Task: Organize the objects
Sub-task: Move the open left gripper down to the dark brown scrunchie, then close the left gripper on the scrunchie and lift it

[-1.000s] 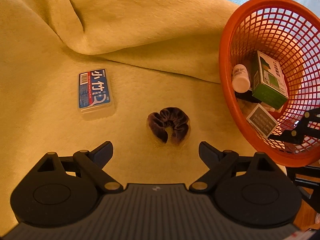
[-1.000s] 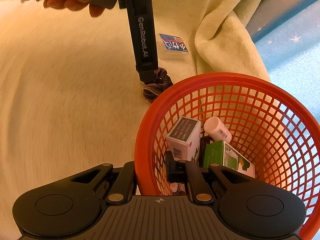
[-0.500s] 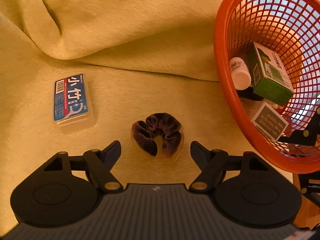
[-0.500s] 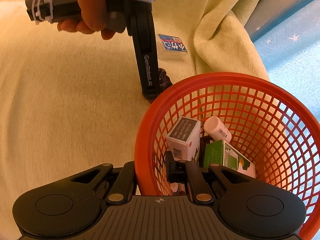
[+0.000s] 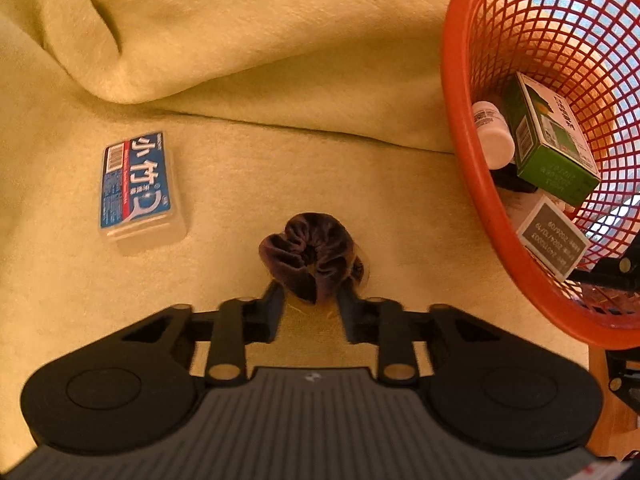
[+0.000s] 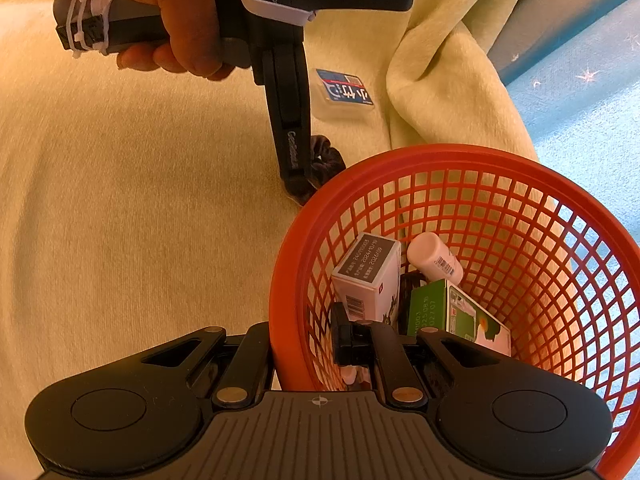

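A yellow blanket (image 5: 280, 168) covered the whole surface, bunched into thick folds at the back. At the far left of the left wrist view, a flat clear case (image 5: 138, 184) with a blue label lay face up on the blanket, well apart from everything else.

Near the middle, the left gripper (image 5: 311, 296) pointed down at a dark velvet scrunchie (image 5: 310, 250). Its jaws were drawn in narrow, one fingertip pressing each side of the scrunchie, which bunched up between them and still rested on the blanket. In the right wrist view, a hand (image 6: 172, 20) held that gripper's handle from above, and one finger (image 6: 290, 132) reached down in front of the scrunchie, hiding part of it.

To the right stood a round orange mesh basket (image 5: 472, 184), near the scrunchie but not touching it. Inside it lay a white bottle (image 5: 492, 136) on its side, a green box (image 5: 552, 148) leaning beside it, and a grey-and-white box (image 5: 554, 242) closer to the near wall. Something dark lay under them, too hidden to tell.

The right gripper (image 6: 304, 340) held the basket by its near rim, jaws closed narrow on the wall: one finger outside, the other inside among the boxes. Beyond the blanket at the far right, a blue floor (image 6: 580, 120) showed.
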